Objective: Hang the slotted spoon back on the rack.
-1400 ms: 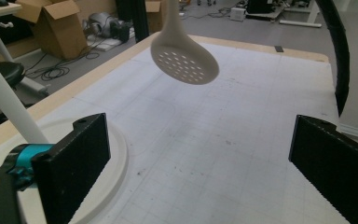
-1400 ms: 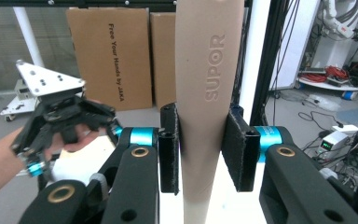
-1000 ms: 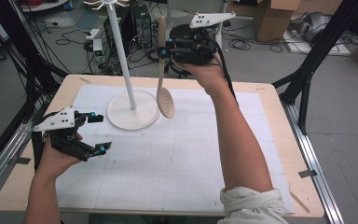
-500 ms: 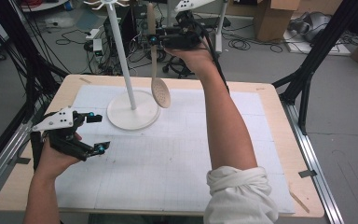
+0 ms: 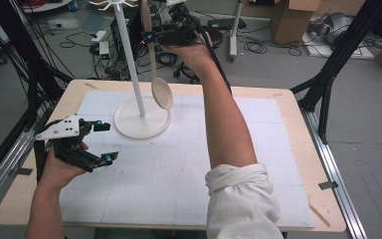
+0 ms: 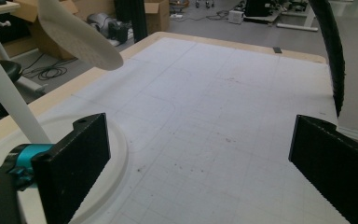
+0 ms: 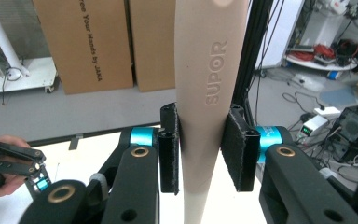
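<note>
A beige skimmer spoon (image 5: 162,93) hangs head-down above the far side of the table, just right of the white stand's pole (image 5: 132,64). My right gripper (image 5: 150,37) is raised high and shut on its handle. In the right gripper view the handle (image 7: 209,93), embossed SUPOR, is pinched between both pads (image 7: 169,149) of that gripper (image 7: 203,151). The stand's round base (image 5: 142,124) sits on the mat, and its hooks (image 5: 113,5) are at the top. My left gripper (image 5: 104,142) rests at the table's left, open with nothing in it; its jaws (image 6: 200,163) stand wide apart and the spoon head (image 6: 79,37) hangs beyond them.
A white gridded mat (image 5: 179,169) covers the wooden table (image 5: 298,149). Black frame legs (image 5: 328,74) stand at the right, and cables and cardboard boxes (image 5: 288,15) lie on the floor beyond. The person's right forearm (image 5: 219,114) reaches across the middle.
My right gripper has carried the spoon up and to the left, closer to the stand's pole and top. The left gripper has stayed where it was.
</note>
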### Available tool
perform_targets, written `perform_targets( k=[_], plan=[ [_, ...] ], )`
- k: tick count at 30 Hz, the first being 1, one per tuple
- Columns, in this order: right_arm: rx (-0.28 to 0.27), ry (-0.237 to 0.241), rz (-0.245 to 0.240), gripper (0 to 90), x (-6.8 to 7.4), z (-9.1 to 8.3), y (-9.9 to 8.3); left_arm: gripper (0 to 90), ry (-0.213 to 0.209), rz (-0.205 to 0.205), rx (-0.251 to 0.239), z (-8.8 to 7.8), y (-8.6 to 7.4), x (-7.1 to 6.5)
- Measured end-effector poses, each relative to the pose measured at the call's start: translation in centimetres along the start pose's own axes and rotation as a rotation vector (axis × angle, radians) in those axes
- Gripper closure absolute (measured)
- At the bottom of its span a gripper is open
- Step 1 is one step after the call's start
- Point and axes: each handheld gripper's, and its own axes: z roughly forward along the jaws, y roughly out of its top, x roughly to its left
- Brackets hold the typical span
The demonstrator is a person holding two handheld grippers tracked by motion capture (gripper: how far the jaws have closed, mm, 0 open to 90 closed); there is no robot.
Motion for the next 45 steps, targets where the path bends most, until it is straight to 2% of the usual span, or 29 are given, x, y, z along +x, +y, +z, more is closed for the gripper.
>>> perform_targets(
  k=[17, 25, 45],
  plan=[
    [0.032, -0.017, -0.006, 70.0, 0.1, 1.7, 0.8, 5.9, -0.004, -0.001, -0.012, -0.1, 0.0, 0.0],
    [0.054, -0.028, 0.006, 70.0, -0.1, 2.2, 0.6, 5.9, -0.004, 0.002, -0.015, -0.3, 0.0, 0.1],
    [0.054, -0.035, 0.014, 70.0, -0.3, 2.8, 0.7, 5.9, -0.011, 0.004, -0.004, 0.0, -0.1, 0.1]
  ],
)
